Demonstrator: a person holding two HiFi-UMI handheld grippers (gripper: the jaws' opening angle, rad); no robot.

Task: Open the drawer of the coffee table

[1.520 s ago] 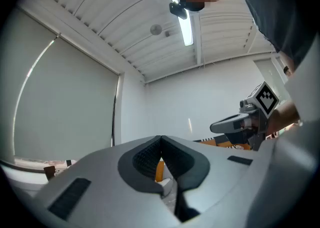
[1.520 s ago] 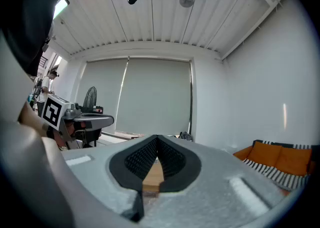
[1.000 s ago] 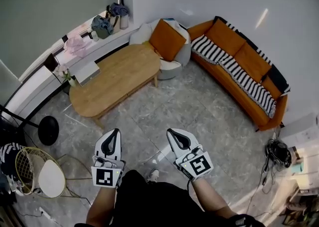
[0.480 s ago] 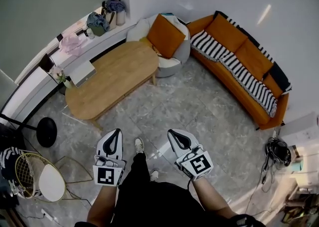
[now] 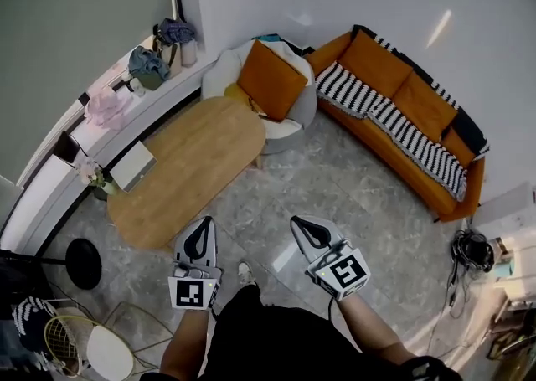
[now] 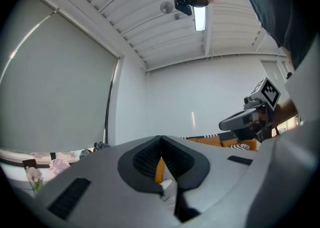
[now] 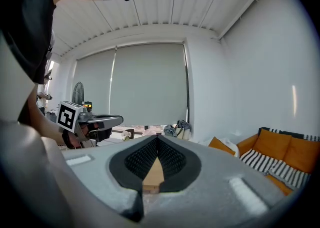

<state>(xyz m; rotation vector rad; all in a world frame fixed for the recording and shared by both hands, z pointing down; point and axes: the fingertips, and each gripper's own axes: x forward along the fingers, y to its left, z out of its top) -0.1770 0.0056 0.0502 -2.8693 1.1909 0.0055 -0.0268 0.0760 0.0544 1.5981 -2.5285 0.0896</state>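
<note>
The oval wooden coffee table (image 5: 191, 168) stands on the grey tile floor ahead of me and to the left; no drawer shows from above. My left gripper (image 5: 199, 235) is held level just short of the table's near edge, its jaws closed together with nothing between them. My right gripper (image 5: 303, 227) hangs over bare floor to the table's right, jaws also shut and empty. In the left gripper view the left gripper (image 6: 161, 139) points at the white wall. In the right gripper view the right gripper (image 7: 158, 138) points at the window, with the table's wood (image 7: 153, 176) showing under its tips.
An orange sofa (image 5: 410, 111) with a striped blanket lines the right wall. A grey round armchair (image 5: 295, 111) with an orange cushion (image 5: 268, 79) stands at the table's far end. A flat box (image 5: 132, 167) lies on the table. A black round base (image 5: 84, 264) and a wire chair (image 5: 84, 346) stand at the left.
The person has walked towards the coffee table. Both grippers have gone along, still shut, and the left one is now near the table's edge.
</note>
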